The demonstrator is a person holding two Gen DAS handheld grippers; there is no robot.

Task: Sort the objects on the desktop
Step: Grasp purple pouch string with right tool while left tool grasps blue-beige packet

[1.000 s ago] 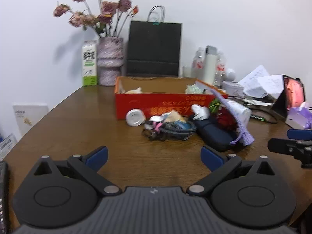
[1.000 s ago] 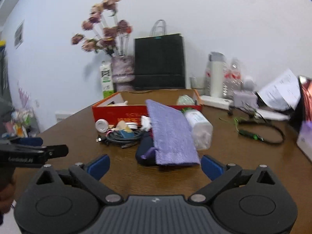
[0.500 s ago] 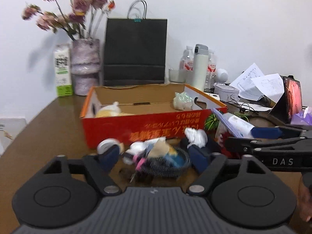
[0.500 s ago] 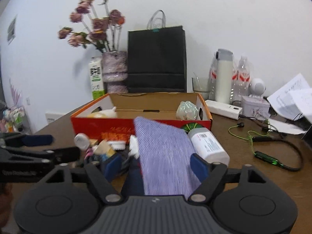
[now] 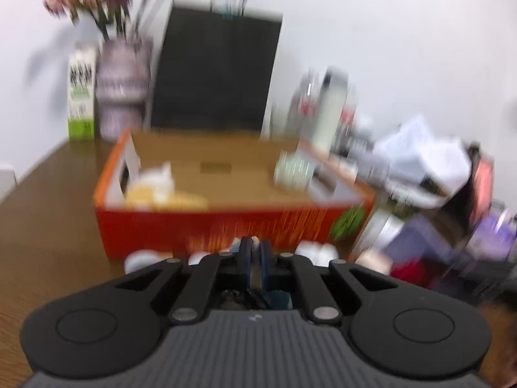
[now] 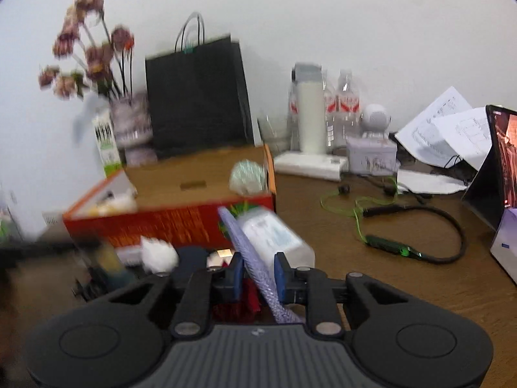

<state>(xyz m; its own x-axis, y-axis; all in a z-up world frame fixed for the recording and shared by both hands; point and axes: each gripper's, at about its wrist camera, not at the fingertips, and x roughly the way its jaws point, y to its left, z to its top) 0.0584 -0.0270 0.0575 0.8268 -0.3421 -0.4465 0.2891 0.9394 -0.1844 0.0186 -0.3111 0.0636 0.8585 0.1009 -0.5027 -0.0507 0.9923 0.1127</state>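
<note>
An open orange cardboard box sits mid-table with a few items inside. A heap of small clutter lies in front of it: a coiled cable, a white lid, a white crumpled wad, a dark case. My left gripper is shut over the heap on something thin; the view is blurred and I cannot name it. My right gripper is shut on the purple knit pouch, which stands on edge between the jaws, beside a white plastic bottle.
A vase of dried flowers, a milk carton and a black paper bag stand at the back. A thermos, water bottles, papers, a tablet and a green-corded neckband headset lie to the right.
Both grippers moved forward down onto the heap and closed. The right one closed on the purple pouch and tipped it on edge; the left closed over the cable pile.
</note>
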